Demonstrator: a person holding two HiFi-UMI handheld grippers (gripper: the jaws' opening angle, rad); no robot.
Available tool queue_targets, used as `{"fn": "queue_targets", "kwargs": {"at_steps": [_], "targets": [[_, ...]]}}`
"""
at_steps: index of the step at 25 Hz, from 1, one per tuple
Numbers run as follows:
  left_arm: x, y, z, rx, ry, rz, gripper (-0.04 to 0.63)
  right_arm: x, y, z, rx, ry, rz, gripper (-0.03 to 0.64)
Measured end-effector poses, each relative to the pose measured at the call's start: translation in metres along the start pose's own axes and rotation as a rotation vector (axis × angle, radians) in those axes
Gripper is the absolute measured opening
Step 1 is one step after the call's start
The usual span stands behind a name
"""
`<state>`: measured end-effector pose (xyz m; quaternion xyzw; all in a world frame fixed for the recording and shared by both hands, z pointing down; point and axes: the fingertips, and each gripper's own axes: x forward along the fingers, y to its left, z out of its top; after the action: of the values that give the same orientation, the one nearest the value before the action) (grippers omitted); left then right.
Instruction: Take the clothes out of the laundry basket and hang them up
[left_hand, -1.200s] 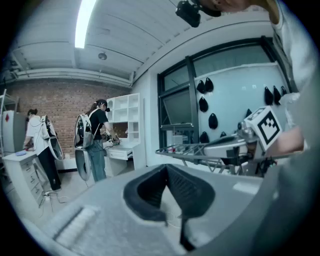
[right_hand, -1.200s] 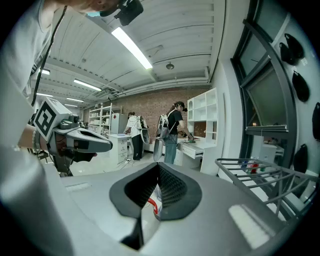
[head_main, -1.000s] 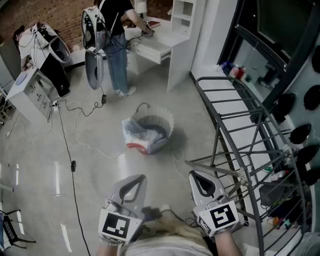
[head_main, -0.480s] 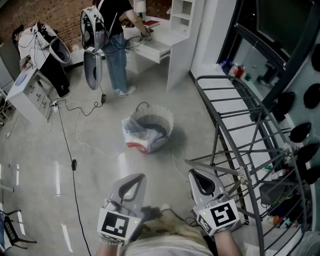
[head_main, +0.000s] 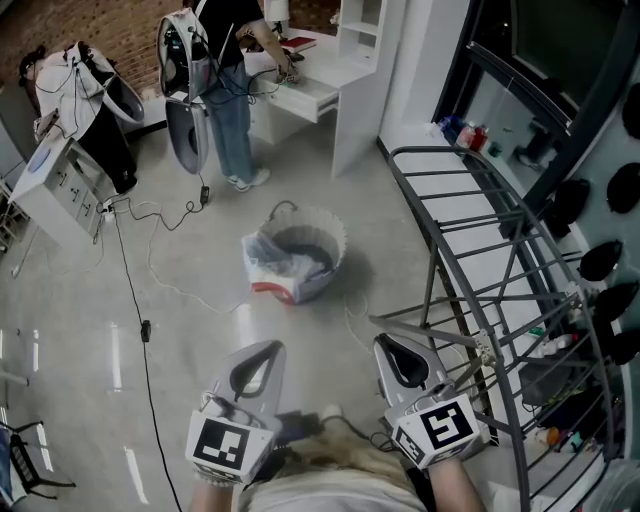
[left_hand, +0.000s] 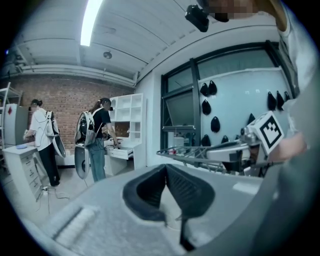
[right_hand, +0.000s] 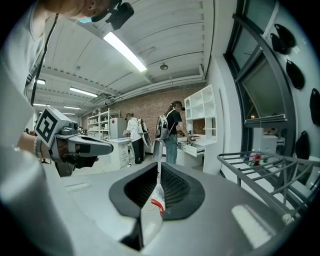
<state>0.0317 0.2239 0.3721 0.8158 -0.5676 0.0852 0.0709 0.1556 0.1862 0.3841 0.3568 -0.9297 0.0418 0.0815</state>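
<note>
Fingers on the left gripper and right gripper are sitting pressed together, gripping nothing. Since a second ago I am holding both steady, so no progress. The laundry basket is still keeping its clothes, standing on the floor well ahead, with the drying rack at right.

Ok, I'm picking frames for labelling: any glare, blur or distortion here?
Head view: sharp, pale glare streaks on the floor left of the basket. Left gripper view: fisheye, dark corners, ceiling light blown out. Right gripper view: same fisheye and dark corners.
</note>
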Motion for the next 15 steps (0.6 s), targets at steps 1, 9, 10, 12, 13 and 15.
{"fn": "queue_targets", "kwargs": {"at_steps": [1,9,10,12,13,15], "targets": [[-0.001,0.002,0.001,-0.006,-0.001,-0.003,0.003,0.0,0.001,0.0,0.002,0.0,-0.001,0.009],[-0.014,0.022,-0.001,-0.001,-0.011,0.011,0.114,0.007,0.017,0.002,0.0,-0.007,-0.006,0.107],[-0.017,0.024,-0.002,0.0,-0.013,0.011,0.114,0.007,0.018,0.002,0.0,-0.01,-0.011,0.107],[-0.021,0.029,-0.002,0.004,-0.014,0.011,0.115,0.007,0.023,0.003,0.0,-0.014,-0.021,0.108],[-0.024,0.032,-0.002,0.009,-0.016,0.011,0.115,0.007,0.025,0.003,-0.001,-0.015,-0.025,0.107],[-0.028,0.038,0.001,0.03,-0.028,0.02,0.115,0.006,0.03,0.002,-0.004,-0.014,-0.032,0.107]]}}
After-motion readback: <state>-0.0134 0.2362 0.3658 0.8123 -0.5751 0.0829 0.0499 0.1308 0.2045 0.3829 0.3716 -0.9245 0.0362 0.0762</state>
